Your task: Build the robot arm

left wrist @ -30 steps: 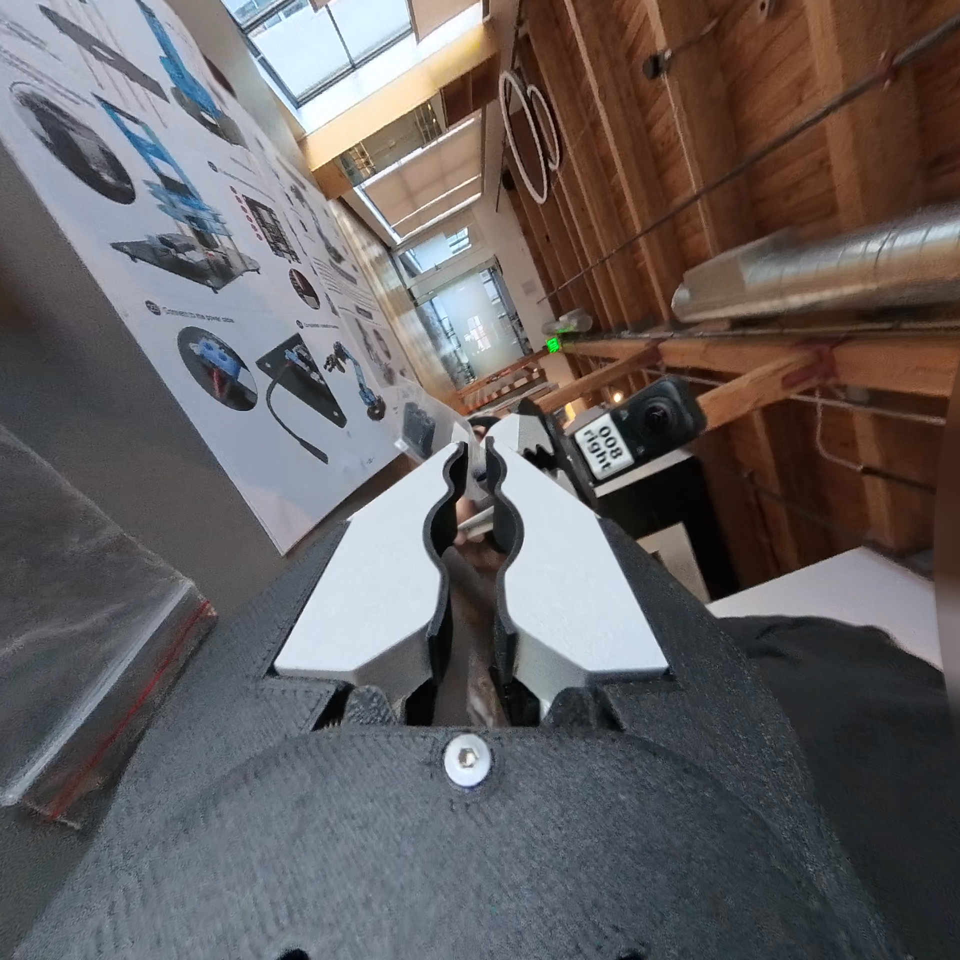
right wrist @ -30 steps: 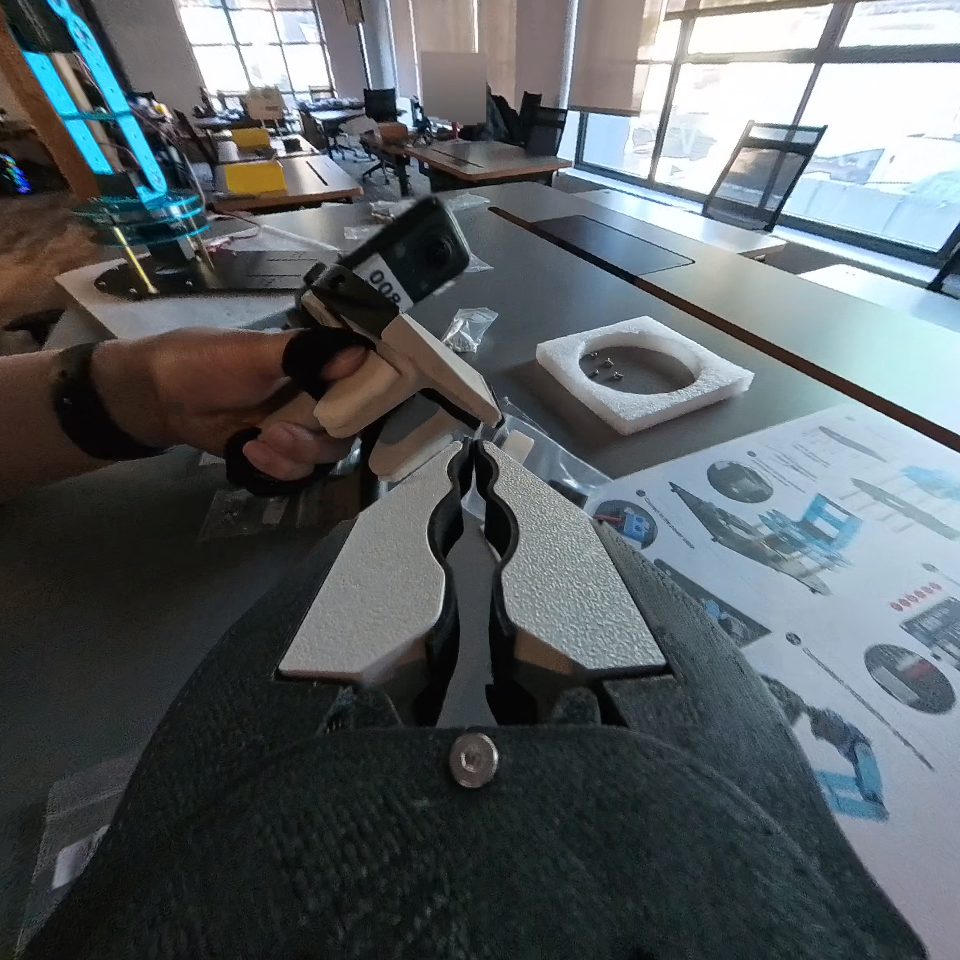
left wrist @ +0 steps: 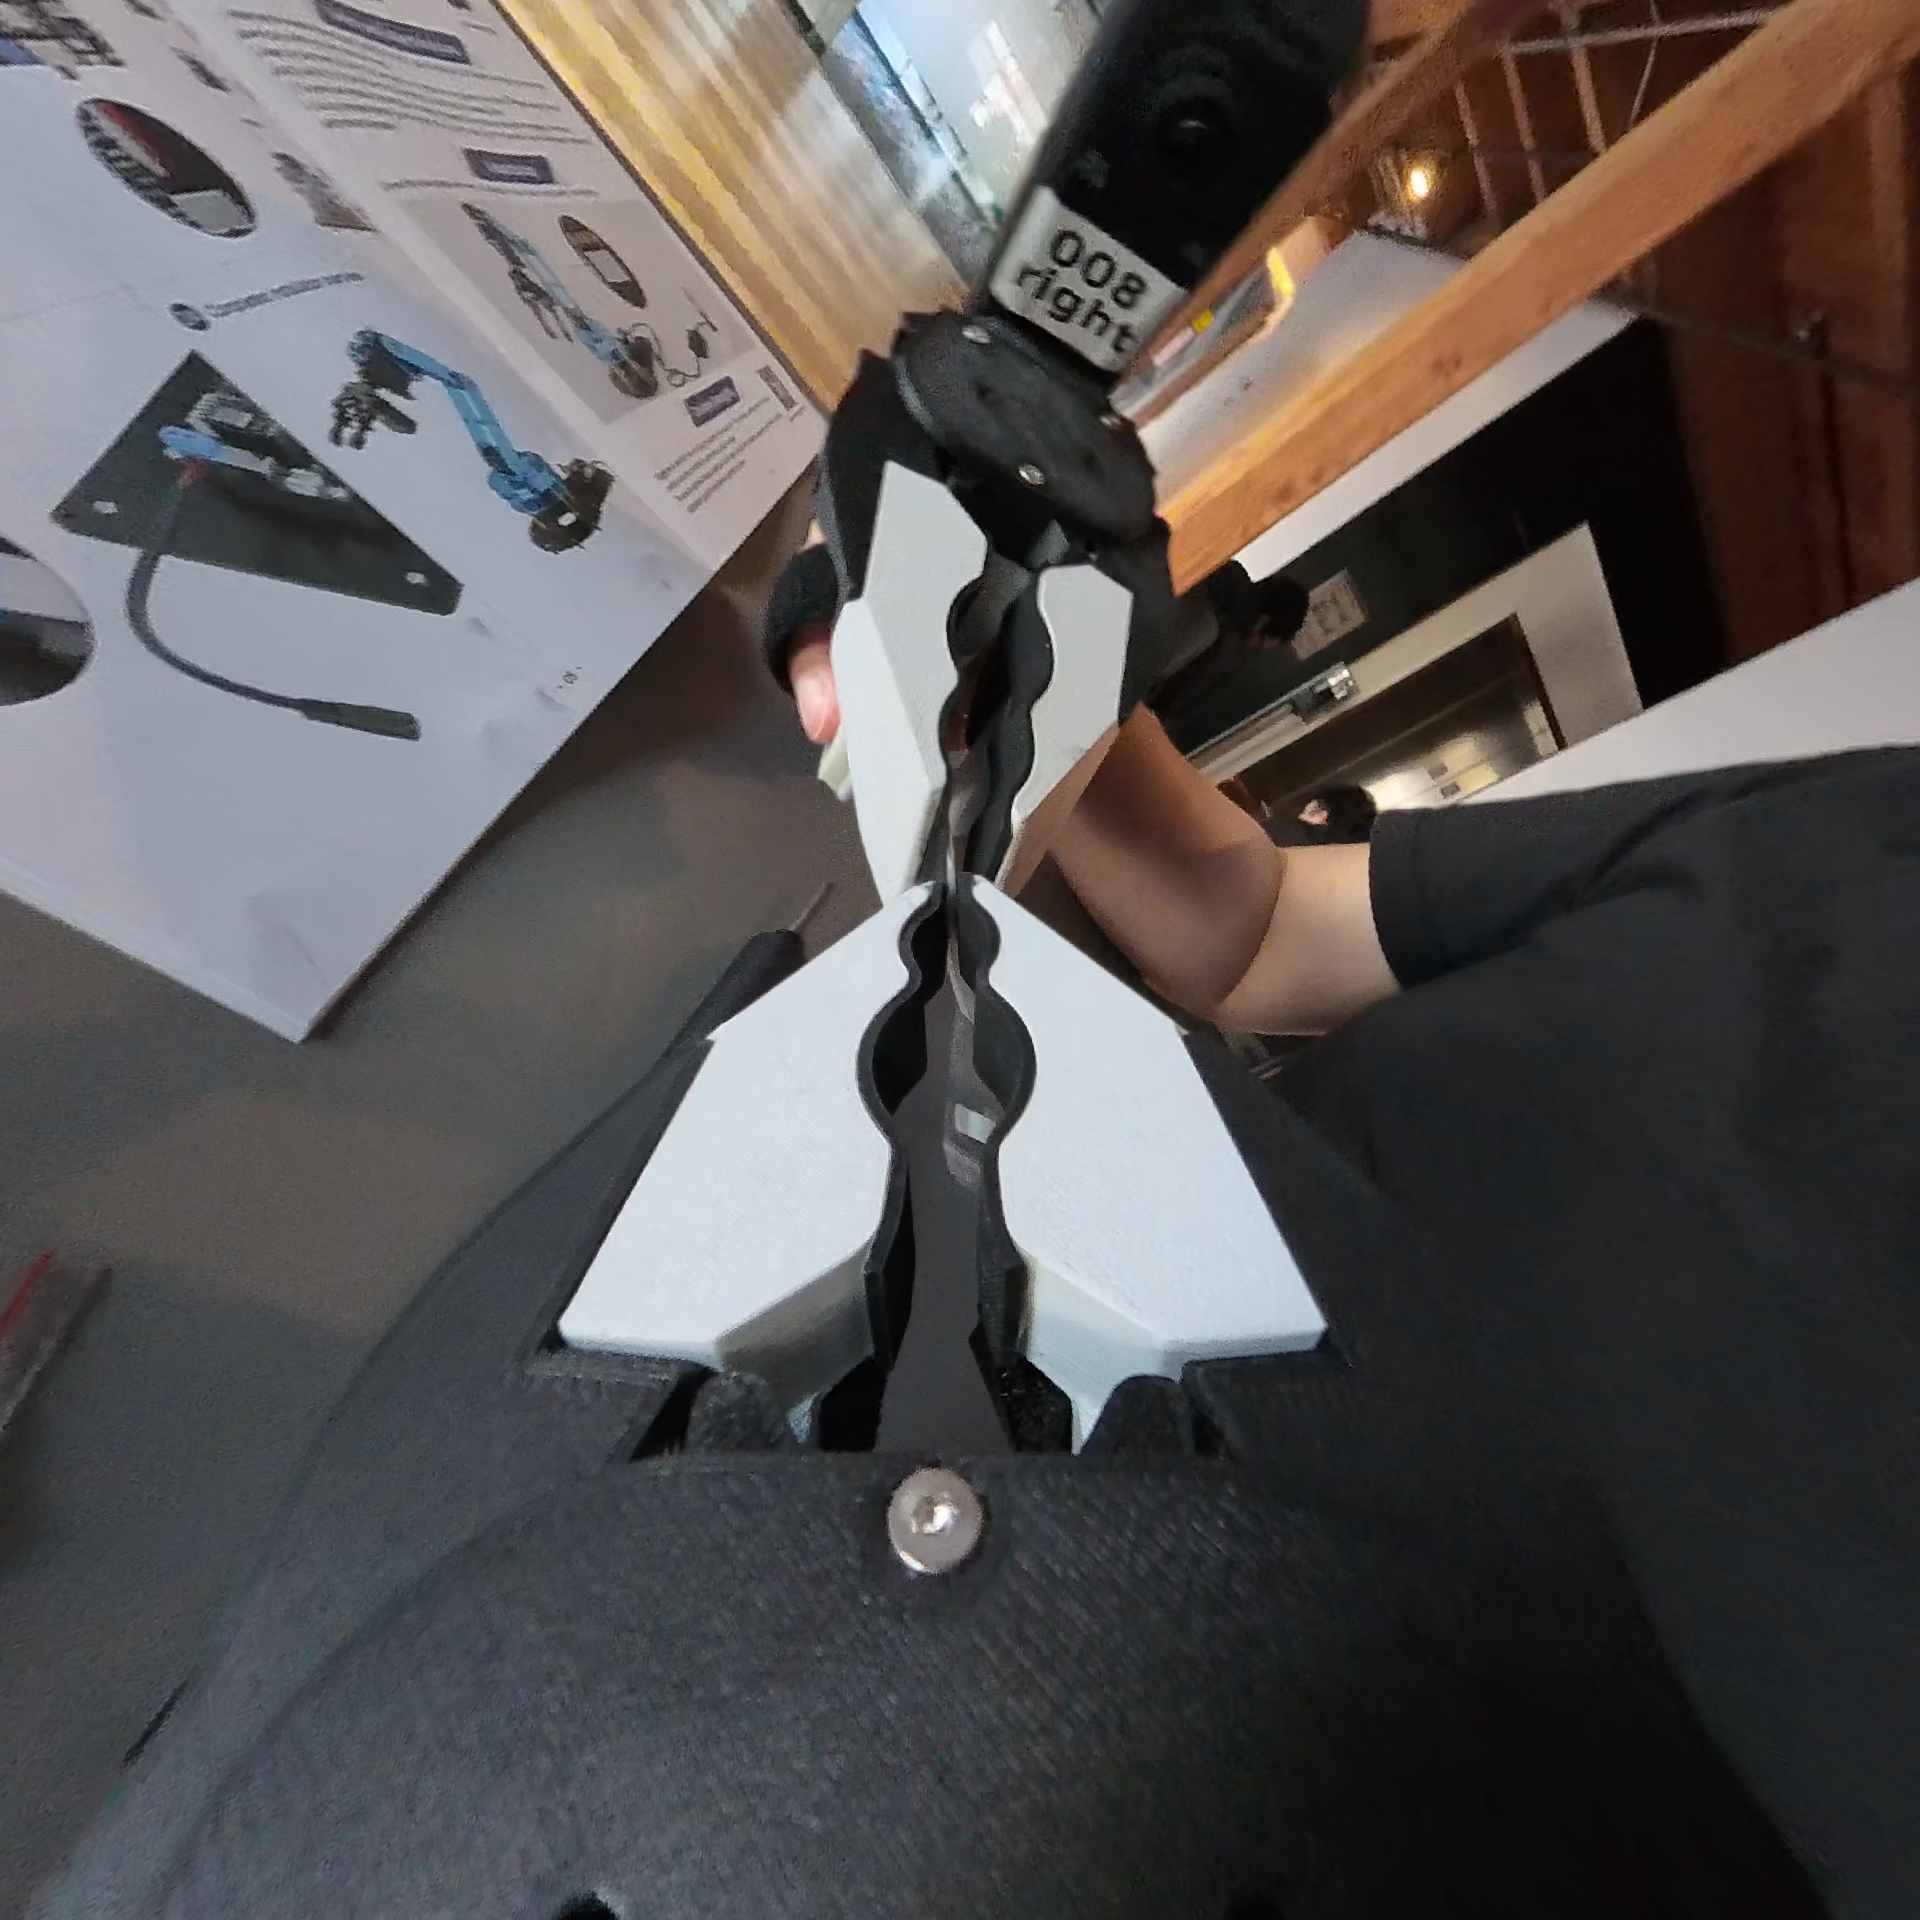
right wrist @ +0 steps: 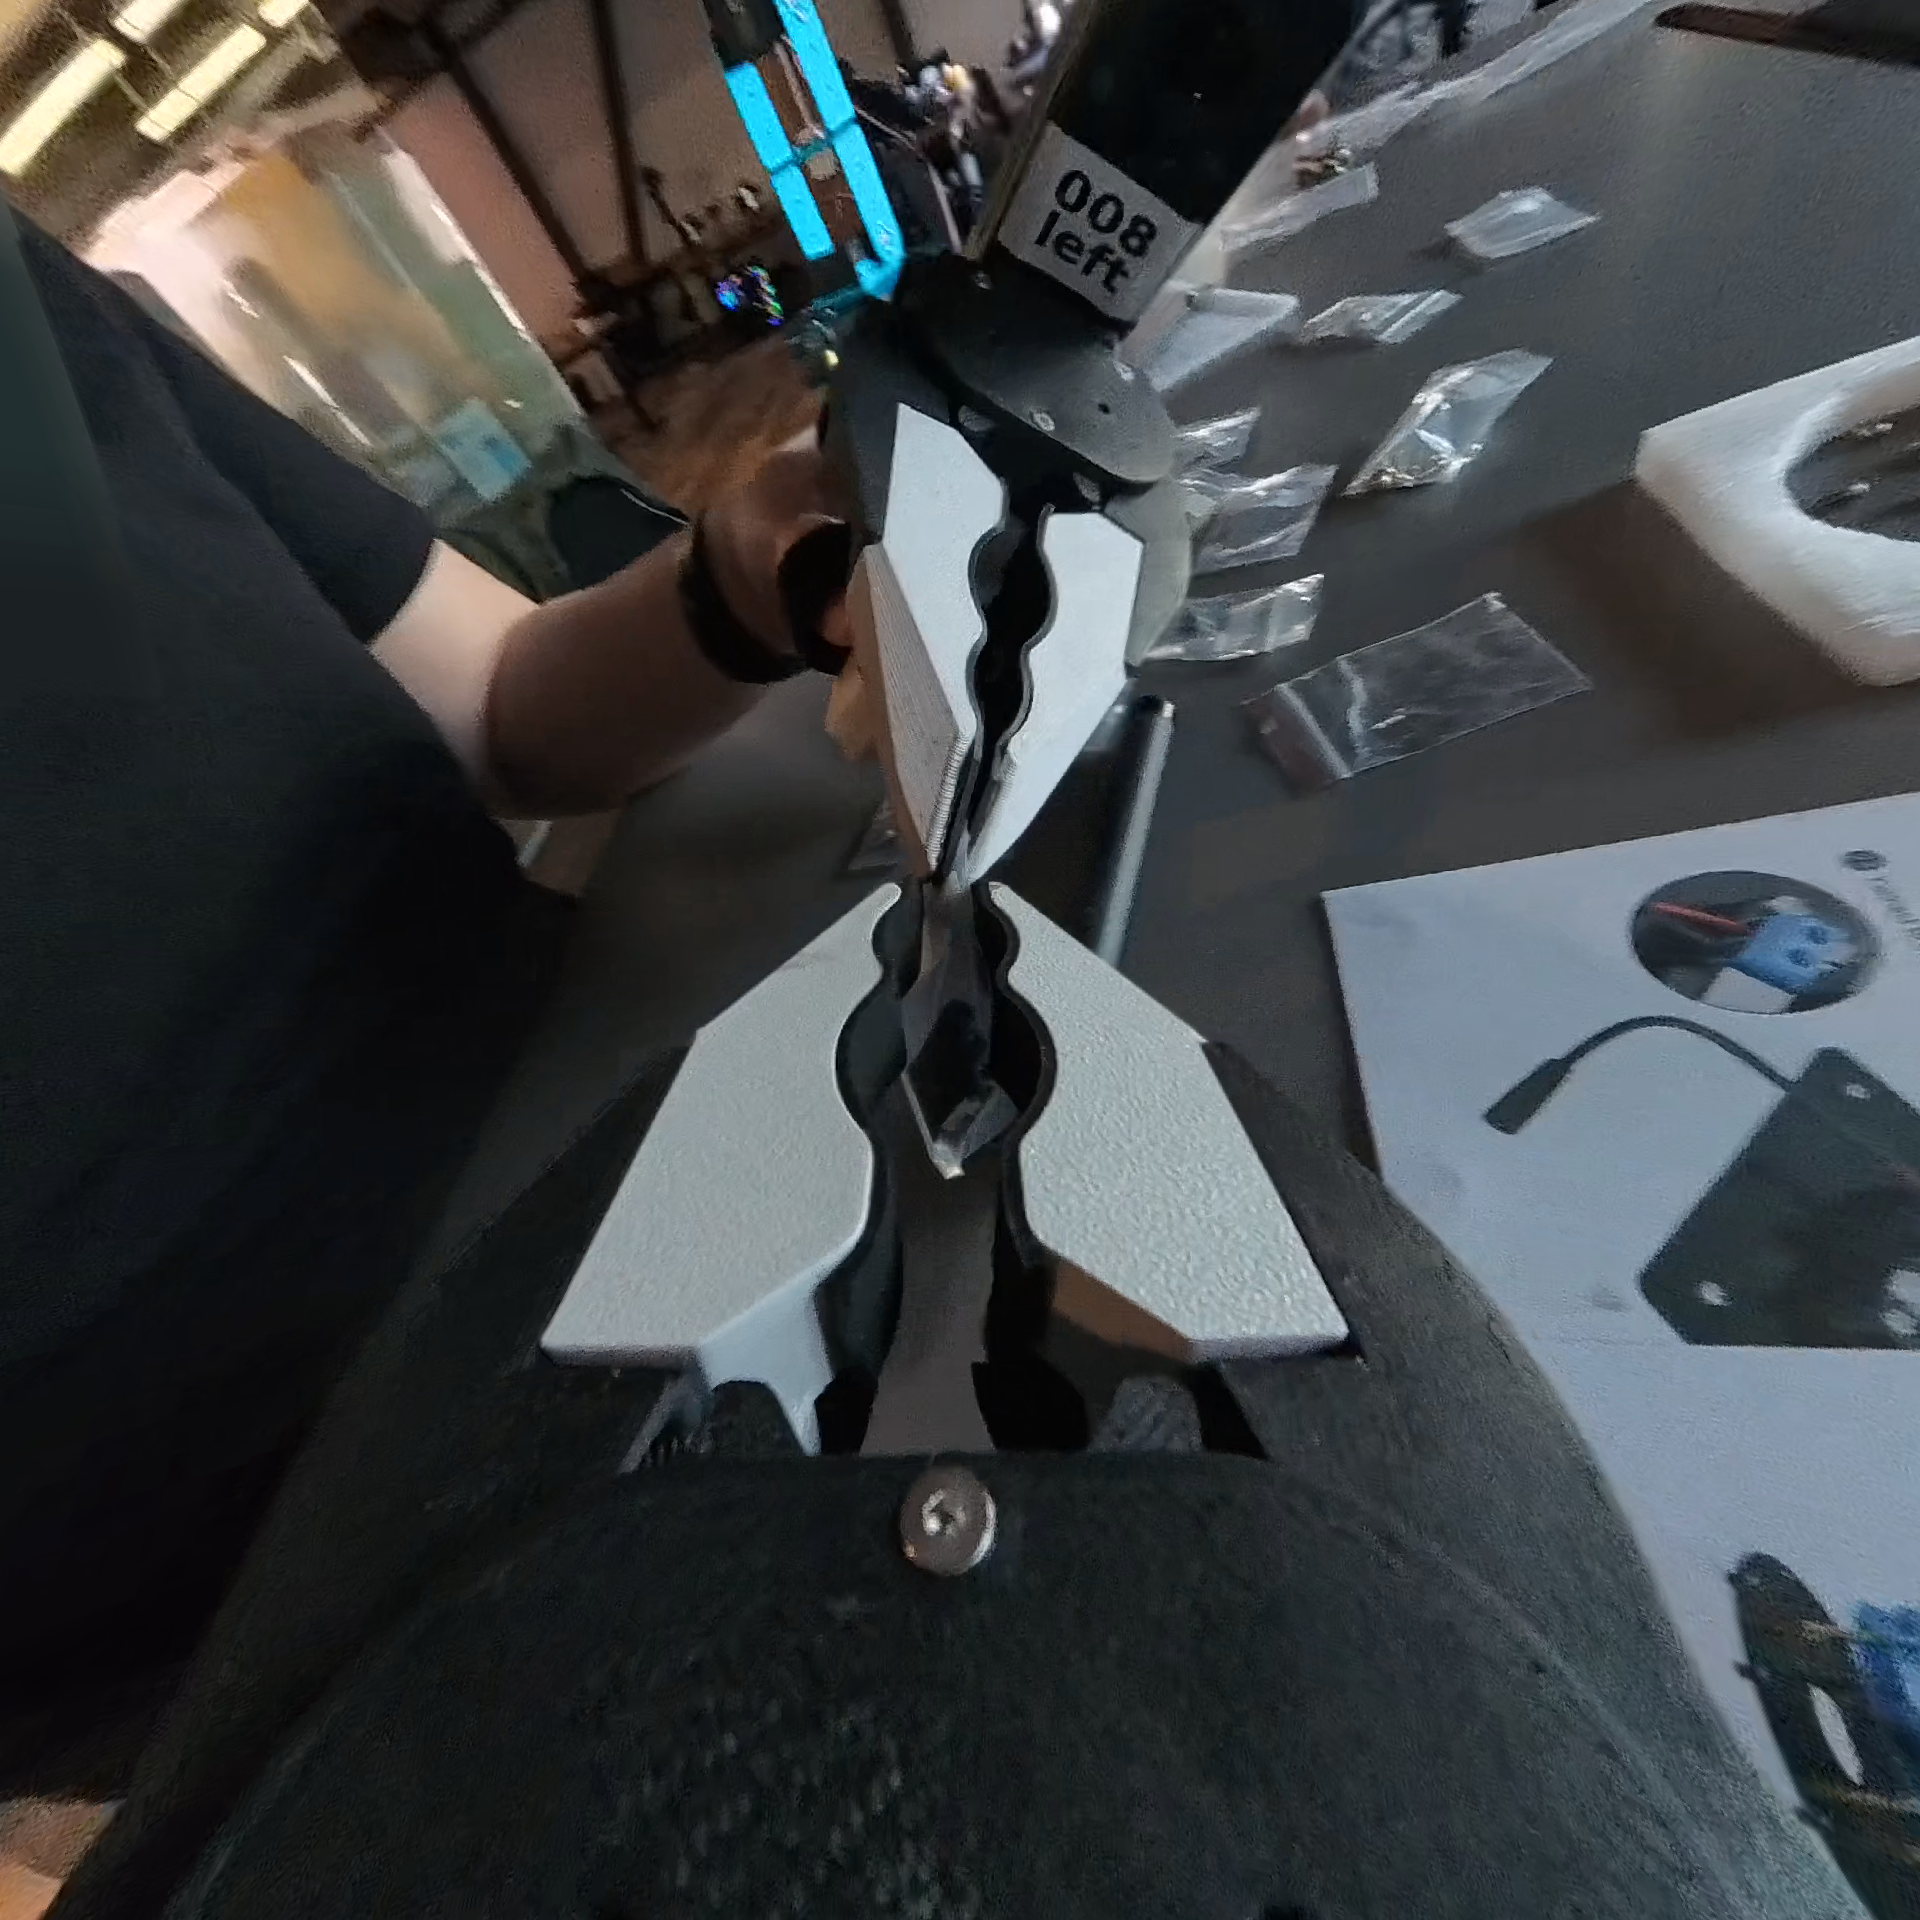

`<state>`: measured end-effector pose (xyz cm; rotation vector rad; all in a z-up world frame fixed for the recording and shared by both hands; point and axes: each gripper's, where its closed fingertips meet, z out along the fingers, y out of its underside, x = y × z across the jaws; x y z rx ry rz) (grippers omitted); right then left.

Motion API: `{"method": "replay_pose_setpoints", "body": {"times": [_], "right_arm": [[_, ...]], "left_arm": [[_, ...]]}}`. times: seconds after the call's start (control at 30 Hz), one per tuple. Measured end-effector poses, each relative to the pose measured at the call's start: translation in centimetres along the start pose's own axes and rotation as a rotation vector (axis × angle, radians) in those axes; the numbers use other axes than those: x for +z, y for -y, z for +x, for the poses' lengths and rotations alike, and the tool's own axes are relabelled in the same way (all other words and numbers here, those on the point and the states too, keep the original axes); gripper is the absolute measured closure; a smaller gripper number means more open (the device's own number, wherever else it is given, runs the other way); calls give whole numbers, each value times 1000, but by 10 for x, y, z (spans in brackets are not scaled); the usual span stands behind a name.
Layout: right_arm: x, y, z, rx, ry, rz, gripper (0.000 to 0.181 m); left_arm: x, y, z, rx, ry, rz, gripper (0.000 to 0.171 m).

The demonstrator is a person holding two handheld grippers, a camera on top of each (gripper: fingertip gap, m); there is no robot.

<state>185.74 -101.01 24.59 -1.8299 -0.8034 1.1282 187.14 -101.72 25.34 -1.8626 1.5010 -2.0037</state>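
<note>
Left gripper (left wrist: 961, 894) tip to tip with right gripper (right wrist: 951, 899), both clamped on small clear plastic bag (right wrist: 951, 1081) stretched between them, seemingly to share its hold. More bags (right wrist: 1413, 691), foam block (right wrist: 1725, 520), instruction sheet (right wrist: 1558, 1039) on table to right.

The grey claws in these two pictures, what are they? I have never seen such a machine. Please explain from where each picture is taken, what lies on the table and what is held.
They are not a machine working by itself: a person carries two hand-held grippers, each with two fingers and a camera looking along them. The left wrist view shows the left gripper at the bottom, and the right wrist view shows the right gripper. The two meet tip to tip. Both seem shut on one small clear bag. On the dark table lie more clear bags, a white foam block and a printed sheet.
</note>
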Motion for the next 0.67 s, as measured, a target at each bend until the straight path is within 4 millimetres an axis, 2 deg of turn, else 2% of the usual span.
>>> {"method": "replay_pose_setpoints", "body": {"times": [0.1,0.17,0.23,0.33,0.43,0.57,0.67], "right_arm": [[-5,4,-6,40,76,60,181],[-11,12,-3,91,103,133,181],[-20,24,-2,132,139,216,181],[-34,47,-1,173,185,358,181],[-44,60,-3,197,234,443,181],[-46,69,-10,203,283,490,181],[-46,73,-18,228,355,516,181]], "left_arm": [[-1,4,6,8,-42,23,171],[-8,16,10,7,-78,97,171],[-21,31,14,7,-113,191,166],[-35,40,14,42,-103,255,164],[-43,55,37,-9,-290,352,164],[-33,58,44,-32,-356,389,161],[-31,64,56,-78,-476,439,160]]}}
